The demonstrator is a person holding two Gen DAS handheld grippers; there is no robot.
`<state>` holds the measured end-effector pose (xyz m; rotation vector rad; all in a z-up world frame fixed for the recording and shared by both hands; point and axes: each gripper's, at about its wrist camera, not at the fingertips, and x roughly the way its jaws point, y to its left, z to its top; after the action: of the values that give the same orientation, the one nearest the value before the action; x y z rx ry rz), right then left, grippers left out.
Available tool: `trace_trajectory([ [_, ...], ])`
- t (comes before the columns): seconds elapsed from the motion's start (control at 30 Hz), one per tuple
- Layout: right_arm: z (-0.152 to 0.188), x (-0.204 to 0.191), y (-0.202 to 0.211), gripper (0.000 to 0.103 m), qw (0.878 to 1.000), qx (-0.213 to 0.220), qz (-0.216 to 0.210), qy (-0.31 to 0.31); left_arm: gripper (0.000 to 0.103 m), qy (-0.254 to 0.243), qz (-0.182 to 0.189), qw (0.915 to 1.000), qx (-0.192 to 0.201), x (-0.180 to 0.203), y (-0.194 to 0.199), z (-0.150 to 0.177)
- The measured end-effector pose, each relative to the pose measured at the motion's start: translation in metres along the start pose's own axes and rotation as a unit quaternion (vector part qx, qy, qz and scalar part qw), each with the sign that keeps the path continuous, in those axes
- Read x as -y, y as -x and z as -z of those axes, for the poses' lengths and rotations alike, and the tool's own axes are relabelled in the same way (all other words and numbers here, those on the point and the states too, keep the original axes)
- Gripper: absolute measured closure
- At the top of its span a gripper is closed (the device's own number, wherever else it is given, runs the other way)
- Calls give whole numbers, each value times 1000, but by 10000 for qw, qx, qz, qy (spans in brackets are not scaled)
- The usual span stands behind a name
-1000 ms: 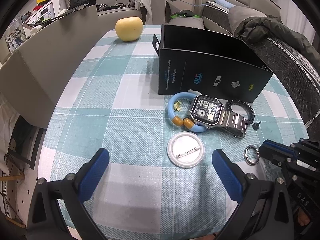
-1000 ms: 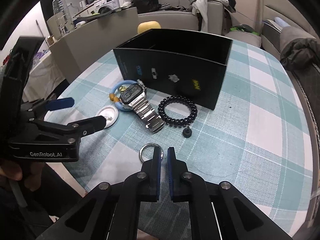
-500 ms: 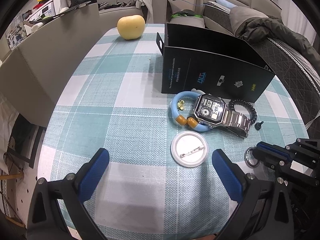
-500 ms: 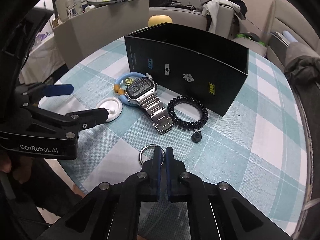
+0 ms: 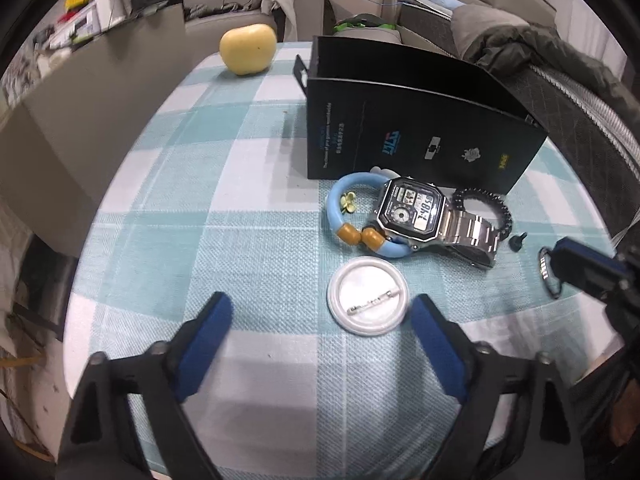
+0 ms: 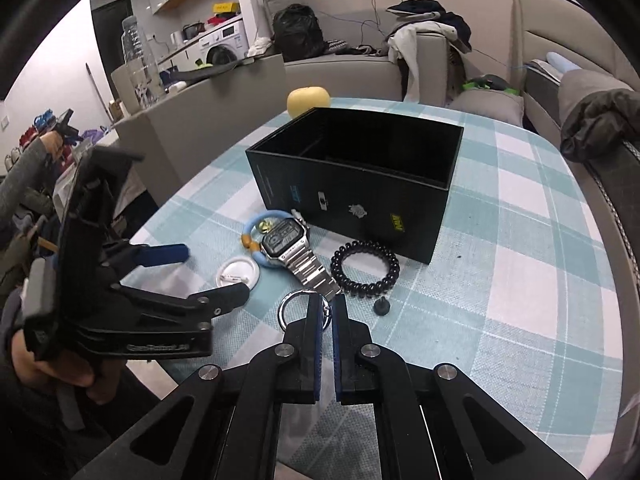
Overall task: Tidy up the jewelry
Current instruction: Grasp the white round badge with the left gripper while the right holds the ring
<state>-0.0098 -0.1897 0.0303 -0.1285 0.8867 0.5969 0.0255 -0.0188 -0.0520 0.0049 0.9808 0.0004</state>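
In the right wrist view the right gripper (image 6: 327, 312) sits at lower centre, its blue pads nearly closed on one edge of the metal key ring (image 6: 298, 308), which appears pinched by its rim and lifted off the cloth so it can be carried; the grip on so thin a wire looks slight, so a slip seems possible. Above it, at frame centre, the open black box (image 6: 352, 184) stands upright on the checked tablecloth (image 6: 520, 280), mouth upward, probably as the place to drop things in. Just in front of the box lie the steel digital watch (image 6: 290, 246), across the blue bracelet (image 6: 256, 240), the black bead bracelet (image 6: 365, 268) and a white pin badge (image 6: 238, 274), unsorted. The left gripper (image 5: 320, 344), at the bottom of its own view, is spread wide and holds nothing; it hovers near the badge.
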Motion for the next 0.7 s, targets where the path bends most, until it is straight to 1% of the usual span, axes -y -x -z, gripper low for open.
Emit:
trace_trajectory([
  [0.03, 0, 1, 0, 100, 10000, 9, -1, -14, 28, -45, 44, 10000, 47, 2, 1, 0],
  [0.07, 0, 2, 0, 100, 10000, 15, 3, -26, 31, -92, 66, 9999, 83, 4, 1, -1],
  [0.13, 0, 2, 0, 100, 10000, 2, -9, -39, 48, -235, 173, 9995, 129, 9, 3, -1],
  [0.17, 0, 3, 0, 100, 10000, 1, -14, -42, 54, -293, 227, 9992, 147, 11, 4, -2],
  [0.2, 1, 3, 0, 100, 10000, 3, -17, -43, 66, -340, 274, 9989, 164, 12, 5, -2],
  [0.33, 0, 4, 3, 100, 10000, 60, -29, -72, 66, -384, 457, 9981, 137, 15, 8, -2],
  [0.4, -1, 4, 7, 100, 9999, 119, -29, -77, 66, -378, 500, 9978, 208, 16, 12, -2],
  [0.5, -1, 4, 12, 100, 9997, 228, -38, -102, 66, -353, 545, 9971, 400, 16, 24, -2],
  [0.7, -3, 8, 26, 100, 9984, 532, 12, -168, 66, -187, 619, 9937, 916, 12, 51, -5],
])
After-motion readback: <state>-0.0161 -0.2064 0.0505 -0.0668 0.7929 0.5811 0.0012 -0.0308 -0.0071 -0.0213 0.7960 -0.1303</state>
